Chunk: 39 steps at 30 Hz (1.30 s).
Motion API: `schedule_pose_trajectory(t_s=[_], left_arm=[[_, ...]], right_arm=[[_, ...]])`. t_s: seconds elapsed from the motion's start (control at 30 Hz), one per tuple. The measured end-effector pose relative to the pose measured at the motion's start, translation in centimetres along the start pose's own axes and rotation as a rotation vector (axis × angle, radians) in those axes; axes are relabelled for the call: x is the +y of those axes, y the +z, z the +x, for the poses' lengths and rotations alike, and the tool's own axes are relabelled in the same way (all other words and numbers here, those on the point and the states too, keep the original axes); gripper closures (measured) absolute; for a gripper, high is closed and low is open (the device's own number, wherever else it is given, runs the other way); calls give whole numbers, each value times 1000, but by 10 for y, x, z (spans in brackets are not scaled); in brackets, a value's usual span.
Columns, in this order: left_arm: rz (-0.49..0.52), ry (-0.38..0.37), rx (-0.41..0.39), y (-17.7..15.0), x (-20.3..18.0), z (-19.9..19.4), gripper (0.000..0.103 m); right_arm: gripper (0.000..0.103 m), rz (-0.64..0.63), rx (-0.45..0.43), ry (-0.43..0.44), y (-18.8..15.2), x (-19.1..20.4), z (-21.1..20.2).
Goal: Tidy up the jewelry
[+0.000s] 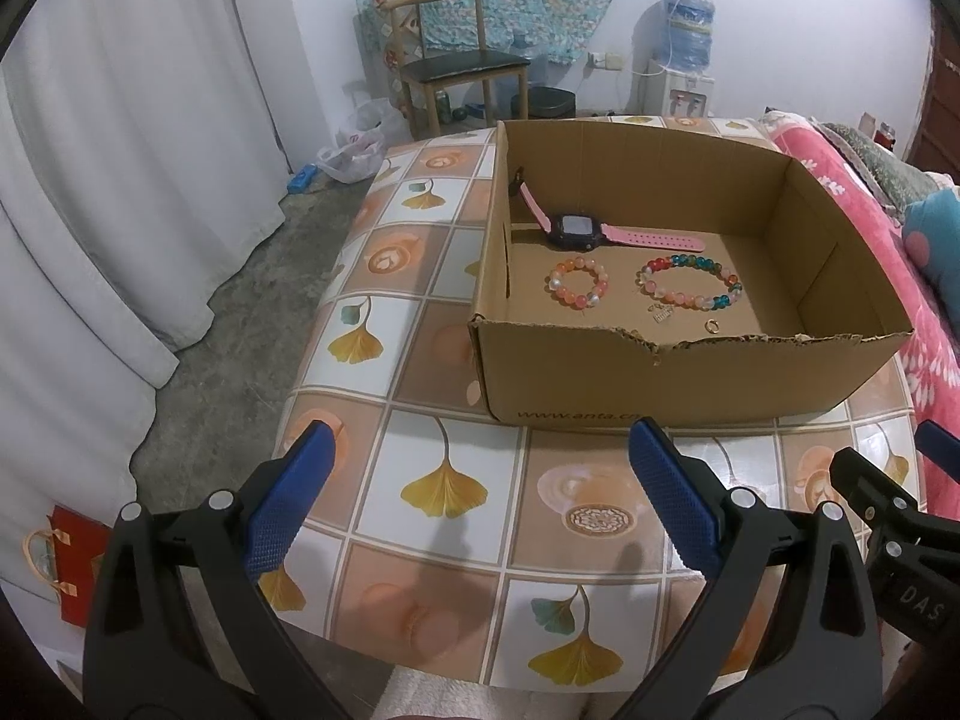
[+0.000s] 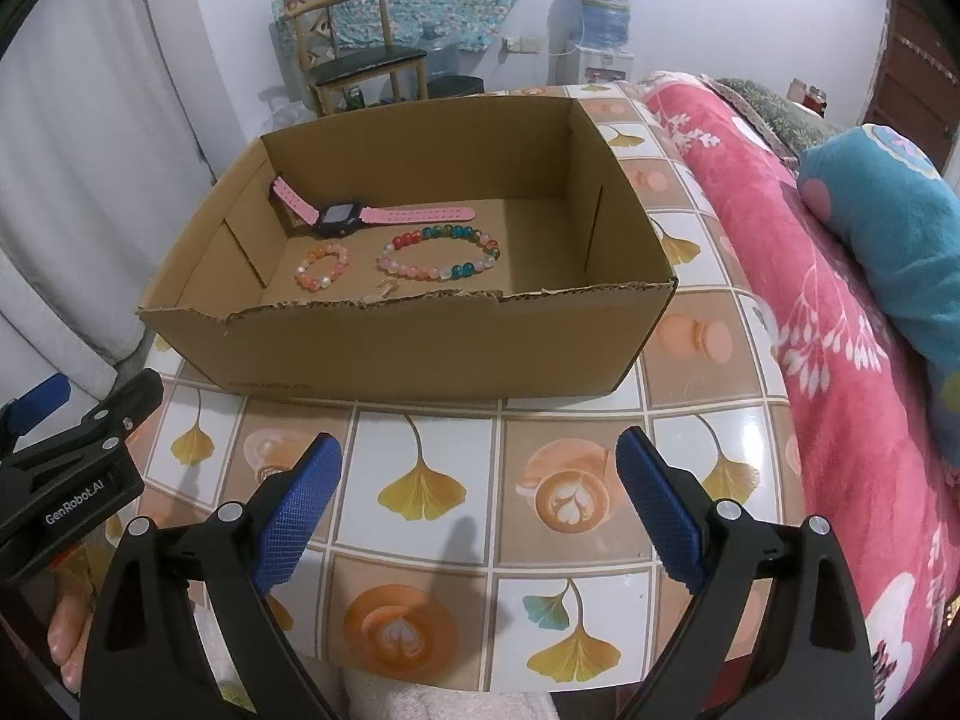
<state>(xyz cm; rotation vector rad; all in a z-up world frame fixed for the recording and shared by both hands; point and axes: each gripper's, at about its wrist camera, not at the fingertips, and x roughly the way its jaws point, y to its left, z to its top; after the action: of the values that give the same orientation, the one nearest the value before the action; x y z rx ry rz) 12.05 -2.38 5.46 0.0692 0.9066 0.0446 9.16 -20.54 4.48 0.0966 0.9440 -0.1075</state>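
Observation:
An open cardboard box (image 1: pixel 690 384) (image 2: pixel 420 348) stands on the tiled table. Inside lie a pink-strapped watch (image 1: pixel 576 231) (image 2: pixel 342 217), a small orange bead bracelet (image 1: pixel 577 282) (image 2: pixel 322 266), a larger multicolour bead bracelet (image 1: pixel 690 282) (image 2: pixel 441 252), a small silver charm (image 1: pixel 662 313) (image 2: pixel 387 287) and a gold ring (image 1: pixel 712 326). My left gripper (image 1: pixel 480 444) is open and empty over the table, in front of the box. My right gripper (image 2: pixel 480 450) is open and empty, also in front of the box. Each gripper shows at the edge of the other's view.
The table (image 1: pixel 444 480) (image 2: pixel 432 492) has a glossy leaf-and-coffee pattern cloth. A pink blanket (image 2: pixel 840 360) and a teal pillow (image 2: pixel 888 228) lie to the right. A wooden chair (image 1: pixel 462 72), a water dispenser (image 1: pixel 684 60) and white curtains (image 1: pixel 120 180) stand behind.

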Motion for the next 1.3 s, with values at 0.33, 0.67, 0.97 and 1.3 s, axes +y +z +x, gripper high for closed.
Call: schedule_pose_trajectory(t_s=[0.33, 0.67, 0.97, 1.3], left_arm=[[-1, -4, 1, 0, 0, 0, 8], [-2, -5, 1, -1, 1, 1, 8], [-3, -9, 3, -1, 1, 1, 8], [-4, -7, 2, -1, 2, 0, 8]], right_arm=[[13, -3, -1, -1, 0, -1, 0], [13, -12, -4, -3, 2, 0, -2], [13, -12, -5, -1, 2, 0, -2], [13, -11, -4, -1, 2, 0, -2]])
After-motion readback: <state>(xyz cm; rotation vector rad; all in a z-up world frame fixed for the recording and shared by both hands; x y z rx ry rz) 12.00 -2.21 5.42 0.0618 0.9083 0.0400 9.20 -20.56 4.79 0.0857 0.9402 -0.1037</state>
